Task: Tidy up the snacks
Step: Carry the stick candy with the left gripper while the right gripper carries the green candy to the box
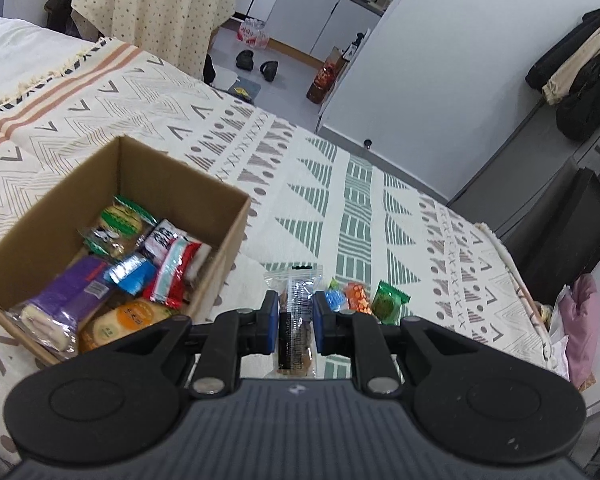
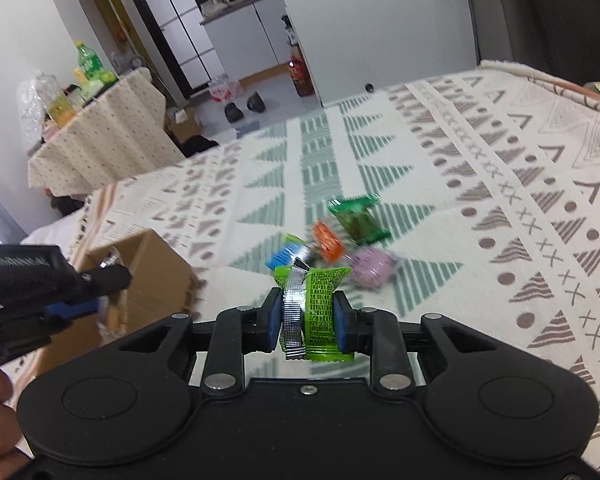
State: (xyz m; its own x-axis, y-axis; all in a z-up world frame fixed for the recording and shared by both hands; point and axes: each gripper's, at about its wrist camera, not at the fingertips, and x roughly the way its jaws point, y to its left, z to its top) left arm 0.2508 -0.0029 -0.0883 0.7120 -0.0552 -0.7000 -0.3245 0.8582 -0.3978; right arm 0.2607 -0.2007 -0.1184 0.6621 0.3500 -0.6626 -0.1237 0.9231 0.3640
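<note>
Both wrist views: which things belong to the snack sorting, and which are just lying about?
Job:
cardboard box of snacks
clear-wrapped snack in left gripper
green packet in right gripper
loose packets on the bedspread

Lying about:
shoes
draped table
bottles

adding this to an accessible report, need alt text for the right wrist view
The right gripper is shut on a lime-green snack packet above a patterned bedspread, where small loose snack packets lie ahead. A brown cardboard box sits to the left.
</note>
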